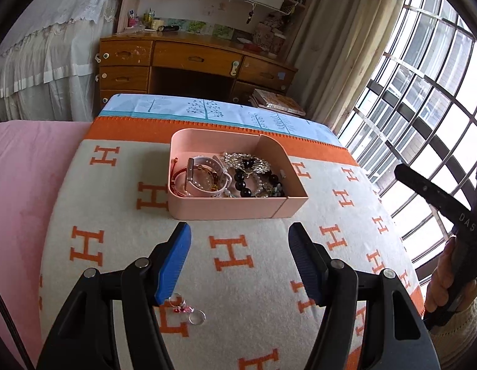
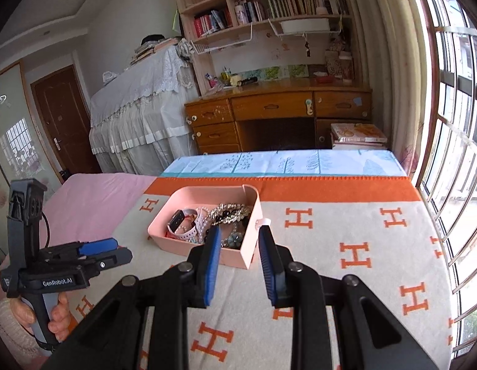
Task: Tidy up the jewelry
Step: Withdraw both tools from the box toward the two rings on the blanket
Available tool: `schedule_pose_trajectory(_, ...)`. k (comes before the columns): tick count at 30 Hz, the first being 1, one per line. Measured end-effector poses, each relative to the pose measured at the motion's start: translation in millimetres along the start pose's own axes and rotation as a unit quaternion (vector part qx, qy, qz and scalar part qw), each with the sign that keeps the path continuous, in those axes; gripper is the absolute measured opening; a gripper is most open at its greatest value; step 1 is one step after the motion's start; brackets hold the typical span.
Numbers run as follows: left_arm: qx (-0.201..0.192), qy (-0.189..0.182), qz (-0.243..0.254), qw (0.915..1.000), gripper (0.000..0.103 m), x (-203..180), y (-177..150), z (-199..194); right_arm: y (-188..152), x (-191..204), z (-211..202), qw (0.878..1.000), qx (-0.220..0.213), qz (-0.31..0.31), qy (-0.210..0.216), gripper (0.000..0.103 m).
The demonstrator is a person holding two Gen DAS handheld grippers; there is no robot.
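A white blanket [image 1: 247, 246] patterned with orange H letters covers the bed, with an orange band along its far edge. On it, near that orange band, sits a pink tray [image 1: 226, 208], the landmark here: it is rectangular with rounded corners, its long axis running left to right in the left wrist view and skewed toward the far right in the right wrist view. A taller upright divider wall [image 1: 274, 157] closes off its right end. Inside the tray lie a watch with a pale pink strap [image 1: 204, 175] at the left, a silver rhinestone piece [image 1: 247, 160] toward the far right, and a bracelet of black beads [image 1: 247, 182] in front of that. On the near side of the tray, well apart from it, small rings with pink stones [image 1: 189, 308] lie on the blanket. The left gripper [image 1: 238, 259] hovers near the tray's front wall, jaws spread wide and empty. The right gripper [image 2: 240, 262] stands before the tray's right end, jaws narrowly parted, nothing between them.
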State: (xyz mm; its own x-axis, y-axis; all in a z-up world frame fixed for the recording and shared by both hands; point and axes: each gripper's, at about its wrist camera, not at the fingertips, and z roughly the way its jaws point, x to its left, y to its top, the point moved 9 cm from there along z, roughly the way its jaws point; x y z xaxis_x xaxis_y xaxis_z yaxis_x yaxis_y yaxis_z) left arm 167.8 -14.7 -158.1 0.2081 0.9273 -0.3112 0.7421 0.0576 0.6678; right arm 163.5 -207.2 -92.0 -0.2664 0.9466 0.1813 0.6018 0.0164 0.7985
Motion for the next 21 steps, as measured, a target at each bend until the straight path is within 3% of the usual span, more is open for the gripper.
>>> schedule_pose_trajectory(6,-0.023,-0.013,0.024,0.9994,0.064,-29.7,8.5,-32.8,36.6,1.2,-74.7,0.998,-0.055,0.001,0.001,0.025)
schedule_pose_trajectory(13,-0.043,-0.004,0.043,0.9982,0.064,-55.4,18.8,-89.0,57.3,28.0,-131.1,0.998,-0.059,-0.013,0.031,0.025)
schedule_pose_trajectory(21,-0.059,0.011,0.072,0.9956,0.064,-72.1,14.8,-141.3,45.5,67.8,-151.2,0.996,-0.042,-0.038,0.074,0.025)
